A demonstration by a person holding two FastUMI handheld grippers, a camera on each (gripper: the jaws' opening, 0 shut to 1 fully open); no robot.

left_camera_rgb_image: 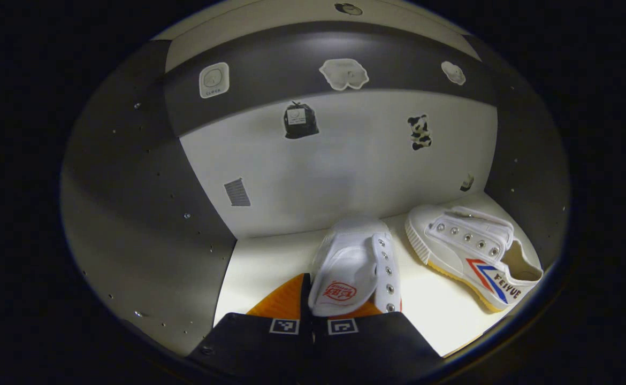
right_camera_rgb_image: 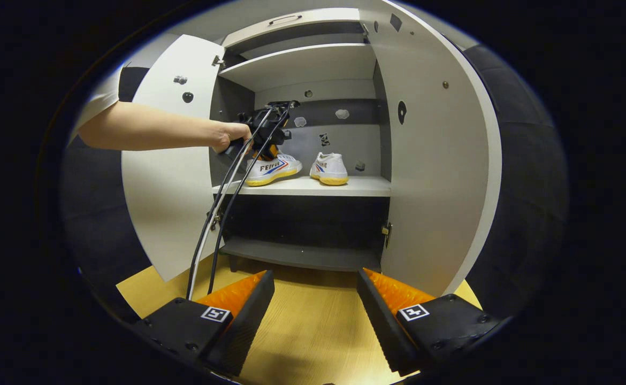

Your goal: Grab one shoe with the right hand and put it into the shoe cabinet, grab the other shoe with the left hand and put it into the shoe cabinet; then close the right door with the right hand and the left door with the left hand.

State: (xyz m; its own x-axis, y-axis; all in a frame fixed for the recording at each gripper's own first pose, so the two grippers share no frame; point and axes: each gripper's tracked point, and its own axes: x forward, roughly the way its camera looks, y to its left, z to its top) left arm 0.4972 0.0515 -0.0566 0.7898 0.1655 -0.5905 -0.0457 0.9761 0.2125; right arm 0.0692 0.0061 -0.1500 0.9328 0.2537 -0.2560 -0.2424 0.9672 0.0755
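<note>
A white canvas shoe [left_camera_rgb_image: 353, 267] rests on the pale cabinet shelf [left_camera_rgb_image: 270, 267], toe toward the back wall. My left gripper [left_camera_rgb_image: 323, 299] is shut on its tongue and collar. The second white shoe [left_camera_rgb_image: 473, 254], with red and blue stripes, lies on the same shelf to the right. In the right gripper view both shoes [right_camera_rgb_image: 273, 168] [right_camera_rgb_image: 330, 168] sit side by side on the middle shelf [right_camera_rgb_image: 356, 186], and a hand holds the left gripper [right_camera_rgb_image: 267, 141] over the left one. My right gripper [right_camera_rgb_image: 315, 299] is open and holds nothing, low in front of the cabinet.
Both cabinet doors stand open: the left door [right_camera_rgb_image: 168, 176] and the right door [right_camera_rgb_image: 436, 160]. Cables [right_camera_rgb_image: 222, 214] hang from the left gripper across the opening. A dark lower shelf [right_camera_rgb_image: 302, 254] sits above the wooden floor [right_camera_rgb_image: 307, 331]. Stickers dot the back wall [left_camera_rgb_image: 345, 160].
</note>
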